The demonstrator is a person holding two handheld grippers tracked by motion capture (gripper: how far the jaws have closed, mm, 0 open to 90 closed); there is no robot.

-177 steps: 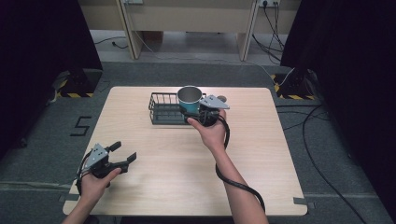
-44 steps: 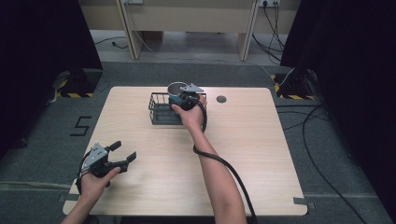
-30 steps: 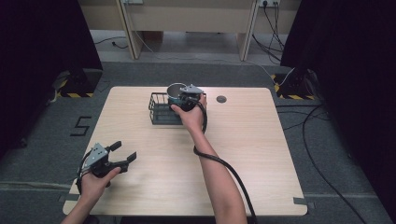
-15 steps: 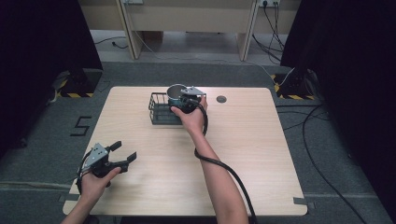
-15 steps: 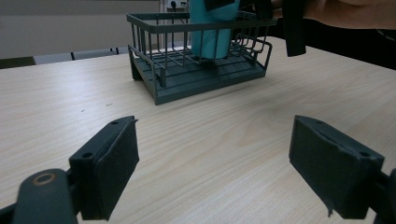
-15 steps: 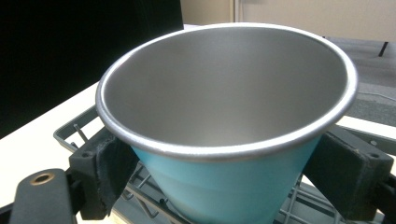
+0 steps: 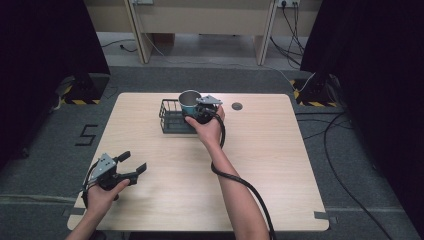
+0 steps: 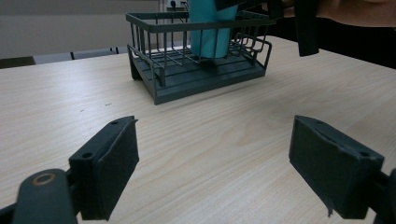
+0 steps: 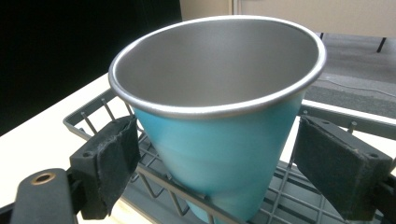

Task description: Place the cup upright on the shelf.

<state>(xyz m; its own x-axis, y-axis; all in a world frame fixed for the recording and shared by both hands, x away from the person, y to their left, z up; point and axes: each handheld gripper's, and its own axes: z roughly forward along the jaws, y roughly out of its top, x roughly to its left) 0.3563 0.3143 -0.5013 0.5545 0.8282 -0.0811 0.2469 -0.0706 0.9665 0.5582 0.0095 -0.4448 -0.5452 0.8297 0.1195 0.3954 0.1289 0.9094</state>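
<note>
Cup set down in the rack, right jaws newly let go

The teal, steel-lined tapered cup (image 9: 219, 121) stood upright in the dark wire dish rack (image 7: 172, 119), the right gripper (image 7: 199, 111) having carried it leftward; its foam-padded jaws now gaped just clear of the smooth wall. The left gripper (image 7: 131, 163) lay wide open and empty on the pale wood-grain table (image 7: 280, 165).
</note>
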